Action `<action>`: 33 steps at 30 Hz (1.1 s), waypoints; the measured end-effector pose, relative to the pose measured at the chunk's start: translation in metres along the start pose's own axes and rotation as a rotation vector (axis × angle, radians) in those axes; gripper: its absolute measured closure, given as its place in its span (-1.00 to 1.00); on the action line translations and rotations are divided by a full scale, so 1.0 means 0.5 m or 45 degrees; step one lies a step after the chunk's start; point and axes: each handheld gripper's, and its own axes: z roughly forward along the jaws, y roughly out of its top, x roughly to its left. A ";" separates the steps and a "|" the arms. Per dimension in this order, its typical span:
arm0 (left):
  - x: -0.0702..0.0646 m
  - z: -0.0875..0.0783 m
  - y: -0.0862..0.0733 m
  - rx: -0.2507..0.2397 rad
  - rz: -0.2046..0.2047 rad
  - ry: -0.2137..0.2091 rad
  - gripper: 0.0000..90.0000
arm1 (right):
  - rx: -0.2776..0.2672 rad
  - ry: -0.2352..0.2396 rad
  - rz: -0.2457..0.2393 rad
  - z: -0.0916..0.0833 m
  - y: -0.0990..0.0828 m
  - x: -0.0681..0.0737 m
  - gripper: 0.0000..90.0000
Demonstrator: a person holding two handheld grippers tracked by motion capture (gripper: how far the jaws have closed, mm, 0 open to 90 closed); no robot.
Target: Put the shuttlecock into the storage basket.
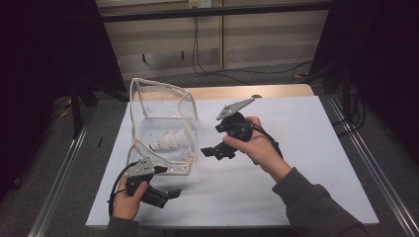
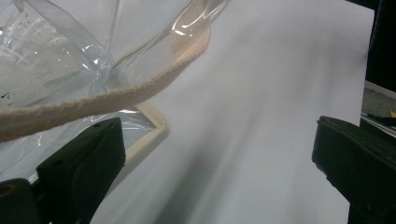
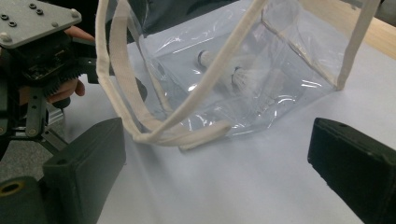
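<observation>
While the clear bag point(image 1: 163, 118) is standing open on the white table point(image 1: 276, 187) with two shuttlecocks point(image 1: 168, 142) already lying on its bottom, I am judging the loading part as done or nearly so. I am seeing nothing else waiting on the table, so what is left looks like handling the bag itself: gathering its cream-edged rim point(image 2: 107, 100) or closing it, though I cannot tell which. I am holding the left gripper point(image 1: 165, 195) just beside the bag's near corner, its jaws spread wide and gripping nothing. I am keeping the right gripper point(image 1: 217, 150) just to the right of the bag, jaws also wide apart and empty, aimed toward the drooping cream strap point(image 3: 182, 133). Neither one is touching the bag, as far as I can judge.
</observation>
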 end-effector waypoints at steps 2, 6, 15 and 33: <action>0.000 0.000 0.000 -0.002 -0.001 0.000 -0.94 | -0.001 0.003 0.004 -0.002 -0.009 -0.003 -0.92; 0.000 -0.001 0.000 0.001 0.003 0.007 -0.94 | -0.006 0.003 0.015 -0.007 -0.026 -0.012 -0.92; 0.000 -0.002 -0.001 0.003 0.002 0.009 -0.94 | -0.026 0.002 0.026 -0.019 -0.057 -0.021 -0.92; -0.002 -0.003 -0.002 0.005 -0.002 0.010 -0.94 | -0.054 -0.019 0.064 -0.044 -0.124 -0.040 -0.92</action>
